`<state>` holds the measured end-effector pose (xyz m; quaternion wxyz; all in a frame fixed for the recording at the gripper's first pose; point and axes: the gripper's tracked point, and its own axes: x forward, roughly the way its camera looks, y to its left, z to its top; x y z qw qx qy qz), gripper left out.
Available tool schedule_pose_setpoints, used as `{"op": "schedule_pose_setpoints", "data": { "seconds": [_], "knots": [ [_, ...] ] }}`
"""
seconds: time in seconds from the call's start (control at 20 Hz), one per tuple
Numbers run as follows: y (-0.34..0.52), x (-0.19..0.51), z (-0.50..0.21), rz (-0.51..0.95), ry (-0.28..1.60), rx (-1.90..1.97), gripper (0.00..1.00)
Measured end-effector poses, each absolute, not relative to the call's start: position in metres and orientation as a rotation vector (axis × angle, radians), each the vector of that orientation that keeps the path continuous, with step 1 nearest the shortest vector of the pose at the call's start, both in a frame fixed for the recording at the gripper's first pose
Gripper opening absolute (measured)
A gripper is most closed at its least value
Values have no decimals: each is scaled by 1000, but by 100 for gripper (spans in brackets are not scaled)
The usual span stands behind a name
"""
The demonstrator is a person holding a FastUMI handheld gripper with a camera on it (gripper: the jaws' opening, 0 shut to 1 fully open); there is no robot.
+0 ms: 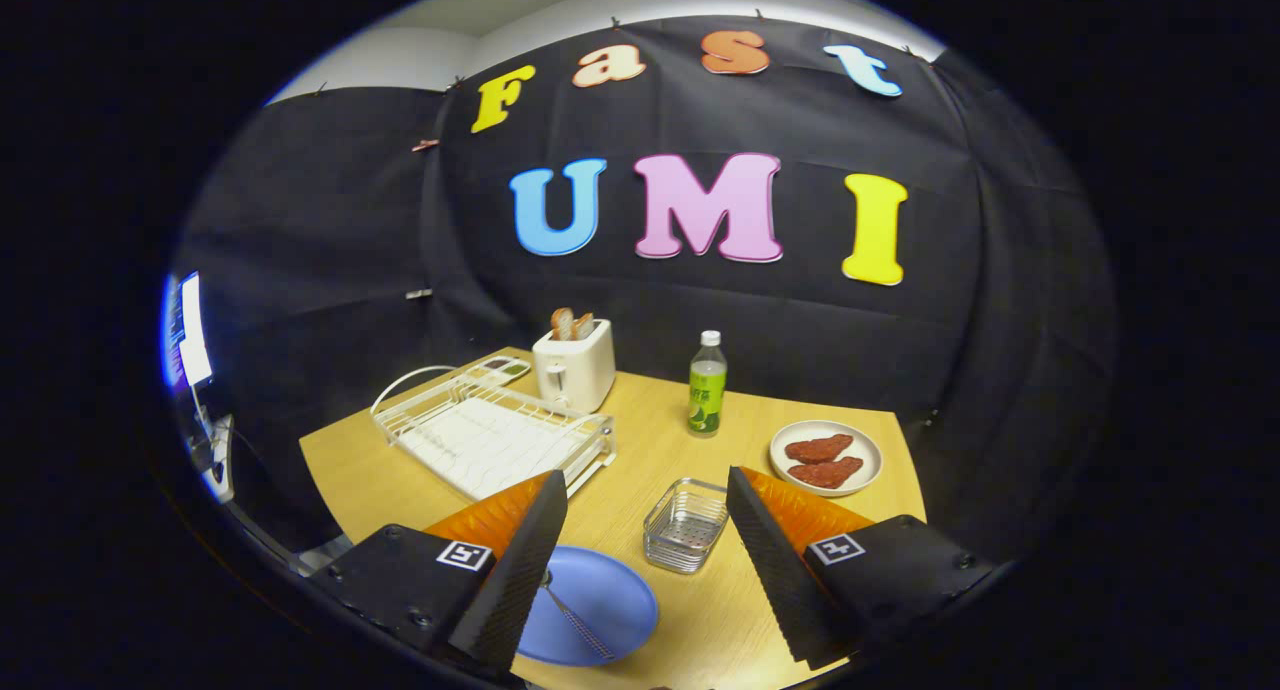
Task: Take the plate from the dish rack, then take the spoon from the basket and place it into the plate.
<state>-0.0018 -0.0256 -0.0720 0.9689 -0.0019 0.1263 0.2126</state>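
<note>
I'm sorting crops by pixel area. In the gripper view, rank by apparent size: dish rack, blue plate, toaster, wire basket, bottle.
1. dish rack
2. blue plate, nearest the camera and partly hidden by the open tongs
3. toaster and wire basket: too alike to rank
4. bottle

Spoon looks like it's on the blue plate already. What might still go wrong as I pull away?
1. The hand-held gripper is open, with its left finger just above the spoon and the blue plate; dipping while withdrawing may knock the spoon off.
2. The plate lies close to the table's near edge, so a nudge may slide it off.
3. The wire basket sits between the fingers, just ahead; moving forward may bump it.
</note>
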Motion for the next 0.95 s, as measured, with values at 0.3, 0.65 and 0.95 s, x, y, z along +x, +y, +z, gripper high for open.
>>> {"op": "schedule_pose_setpoints", "data": {
  "seconds": [0.3, 0.65, 0.95],
  "knots": [
    [-59, -4, -12, 147, 124, 4, 98],
    [-59, -23, 19, -11, 50, 63, 98],
    [-46, -28, 6, -61, 76, 102, 98]
  ]
}}
